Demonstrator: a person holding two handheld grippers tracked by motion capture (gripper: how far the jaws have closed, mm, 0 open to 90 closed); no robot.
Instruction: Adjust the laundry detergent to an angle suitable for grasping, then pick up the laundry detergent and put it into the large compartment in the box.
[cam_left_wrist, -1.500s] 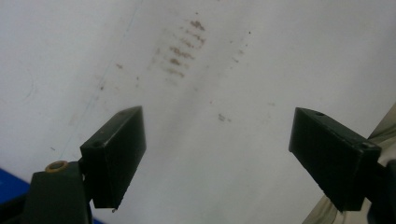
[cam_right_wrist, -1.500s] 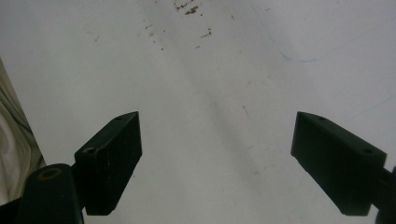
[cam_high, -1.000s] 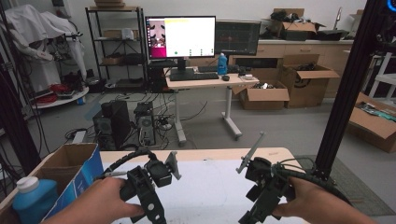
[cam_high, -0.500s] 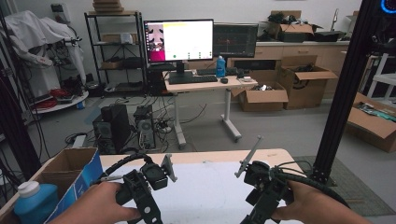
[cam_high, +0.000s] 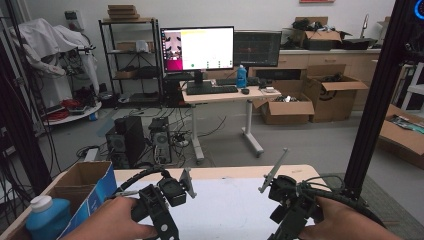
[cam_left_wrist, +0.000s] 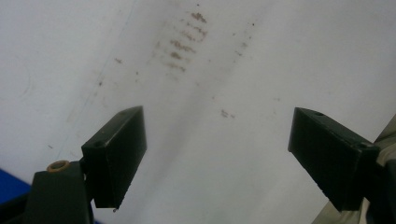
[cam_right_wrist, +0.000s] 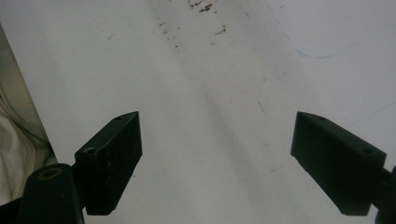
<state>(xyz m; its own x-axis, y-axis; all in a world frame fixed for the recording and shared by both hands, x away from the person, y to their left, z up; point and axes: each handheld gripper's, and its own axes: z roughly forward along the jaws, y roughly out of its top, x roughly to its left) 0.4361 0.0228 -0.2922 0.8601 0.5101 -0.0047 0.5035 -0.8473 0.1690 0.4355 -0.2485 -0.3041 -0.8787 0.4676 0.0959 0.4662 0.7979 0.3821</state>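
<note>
At the near edge of the high view, two hands hold the grippers low over a white sheet (cam_high: 227, 210) that covers the top of the wooden bench (cam_high: 240, 172). The left gripper (cam_high: 159, 207) sits near the sheet's left side, the right gripper (cam_high: 290, 212) near its right, well apart from each other.

In the left gripper view, the black fingers (cam_left_wrist: 116, 154) stand wide apart with nothing between them, above bare white sheet (cam_left_wrist: 210, 70) marked with faint brown specks. In the right gripper view, the black fingers (cam_right_wrist: 109, 158) are likewise spread wide and hold nothing; the sheet (cam_right_wrist: 219, 84) below them carries a few brown crumbs and a thin blue pen line.

Just left of the left hand, an open cardboard box with a blue side (cam_high: 82, 192) rests at the bench's edge, and a blue plastic bottle with a white cap (cam_high: 47, 217) stands beside it.

Farther off, across the floor, a white desk (cam_high: 225, 95) carries a lit monitor (cam_high: 197, 49).
</note>
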